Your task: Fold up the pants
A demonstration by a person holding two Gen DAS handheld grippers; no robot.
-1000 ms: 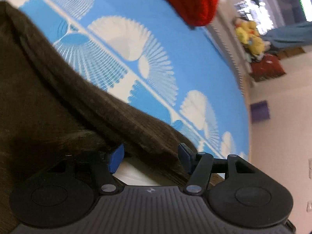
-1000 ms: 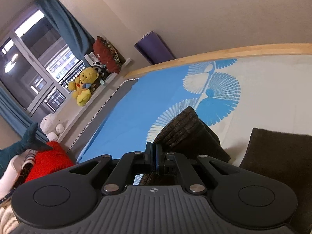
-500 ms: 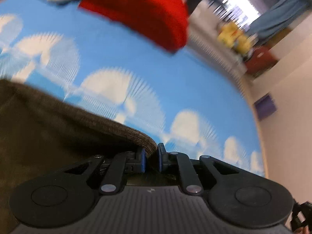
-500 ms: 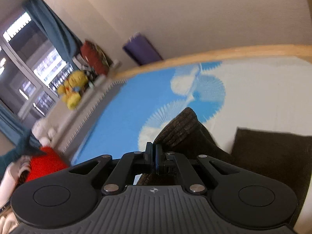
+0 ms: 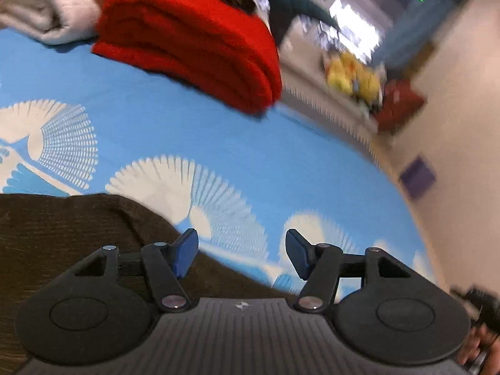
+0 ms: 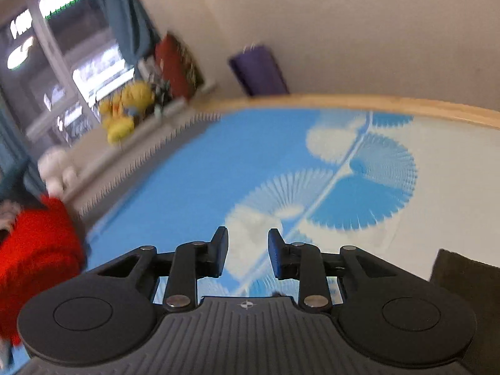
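- The brown pants are cut off at 8 o'clock in the left wrist view; only a dark corner is seen at 4 o'clock in the right.
- Both the left tongs and right tongs are held apart, gripping nothing.
- A folded red garment is shown at 11 o'clock on the bed sheet, with blurred plush toys beyond.

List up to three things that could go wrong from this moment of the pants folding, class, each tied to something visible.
1. Both claws are open and empty: the left claw sits over the dark brown pants, so the released fold may spring back or lie uneven.
2. The red folded garment lies close by on the blue sheet; a wide swing might disturb it.
3. The right claw sees only a corner of the pants, so regrasping may miss the edge.
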